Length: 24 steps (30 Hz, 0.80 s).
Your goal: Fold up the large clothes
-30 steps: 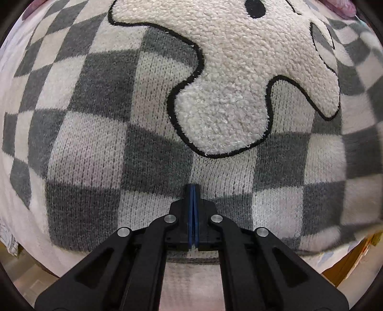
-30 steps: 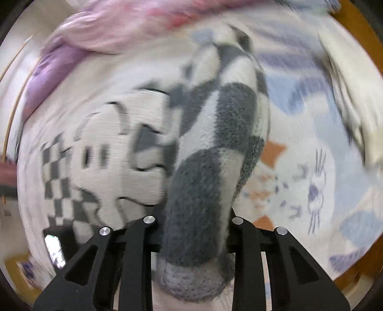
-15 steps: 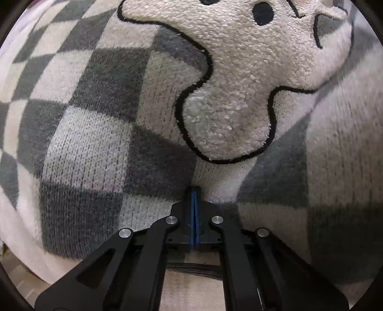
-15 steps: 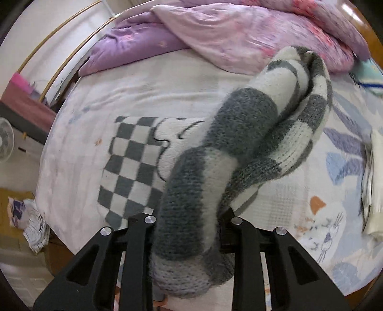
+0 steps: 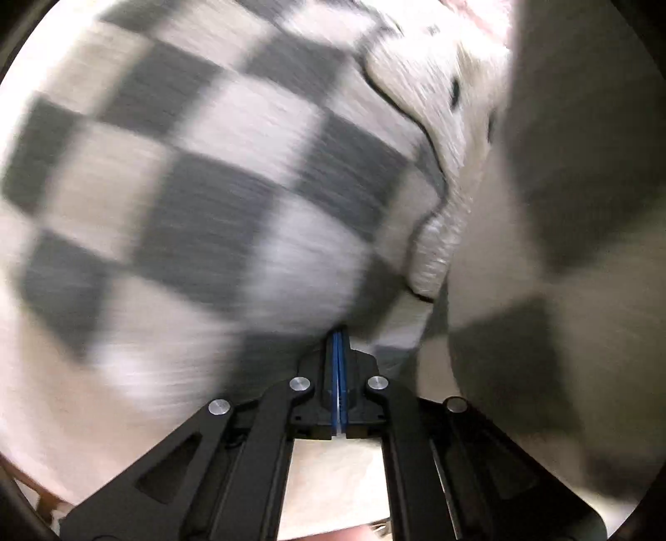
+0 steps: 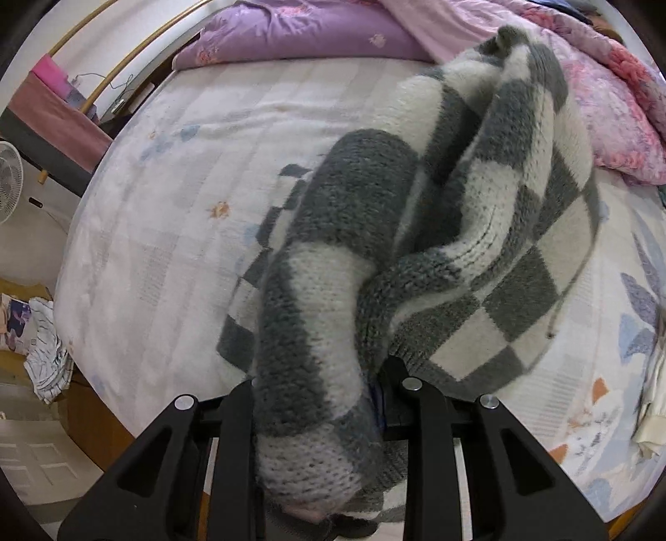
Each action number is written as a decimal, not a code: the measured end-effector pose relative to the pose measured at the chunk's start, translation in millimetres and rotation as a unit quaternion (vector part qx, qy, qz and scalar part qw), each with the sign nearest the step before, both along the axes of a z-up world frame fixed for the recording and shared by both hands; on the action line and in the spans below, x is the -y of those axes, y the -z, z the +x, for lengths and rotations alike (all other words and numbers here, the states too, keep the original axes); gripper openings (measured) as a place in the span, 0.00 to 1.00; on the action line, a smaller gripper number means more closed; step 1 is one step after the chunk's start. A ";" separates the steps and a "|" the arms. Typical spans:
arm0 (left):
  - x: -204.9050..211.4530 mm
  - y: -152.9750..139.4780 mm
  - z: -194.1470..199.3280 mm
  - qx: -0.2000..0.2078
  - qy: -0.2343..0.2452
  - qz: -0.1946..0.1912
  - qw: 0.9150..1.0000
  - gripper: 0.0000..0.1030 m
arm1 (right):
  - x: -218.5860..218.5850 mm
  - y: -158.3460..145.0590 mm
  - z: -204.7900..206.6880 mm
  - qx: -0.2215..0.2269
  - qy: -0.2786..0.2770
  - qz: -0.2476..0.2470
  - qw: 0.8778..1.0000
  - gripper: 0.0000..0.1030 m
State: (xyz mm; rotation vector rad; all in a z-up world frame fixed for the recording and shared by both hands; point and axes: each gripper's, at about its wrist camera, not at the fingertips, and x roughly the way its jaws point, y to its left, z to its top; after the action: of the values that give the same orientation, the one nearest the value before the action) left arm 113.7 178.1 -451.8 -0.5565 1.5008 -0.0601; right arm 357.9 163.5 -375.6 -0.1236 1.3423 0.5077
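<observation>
The soft, bulky sweater (best held at edges) is clamped in the right tool, the left tool pinched closed.

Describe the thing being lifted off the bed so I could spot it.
On the white bed, in front of the purple quilt, a thick knitted sweater hangs bunched up. Its grey and white checks set it apart from the pastel bedding.
</observation>
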 end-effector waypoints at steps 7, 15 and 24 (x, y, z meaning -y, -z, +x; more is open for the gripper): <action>-89.6 -55.1 -9.6 0.026 -0.010 0.088 0.996 0.02 | -68.6 28.7 6.6 -0.052 -0.006 0.024 0.998 0.23; -164.9 -90.6 -17.6 0.009 -0.002 0.166 0.986 0.02 | -124.3 77.6 25.6 -0.162 -0.018 -0.003 0.987 0.51; -160.2 -134.1 1.9 0.013 0.022 0.187 0.982 0.02 | -51.2 7.2 43.5 -0.177 0.037 0.161 0.970 0.79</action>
State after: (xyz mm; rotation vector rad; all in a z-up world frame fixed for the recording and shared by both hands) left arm 115.6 338.3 -317.7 -0.2189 1.4525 0.1769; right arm 401.4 214.7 -382.8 0.2974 1.5846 0.7008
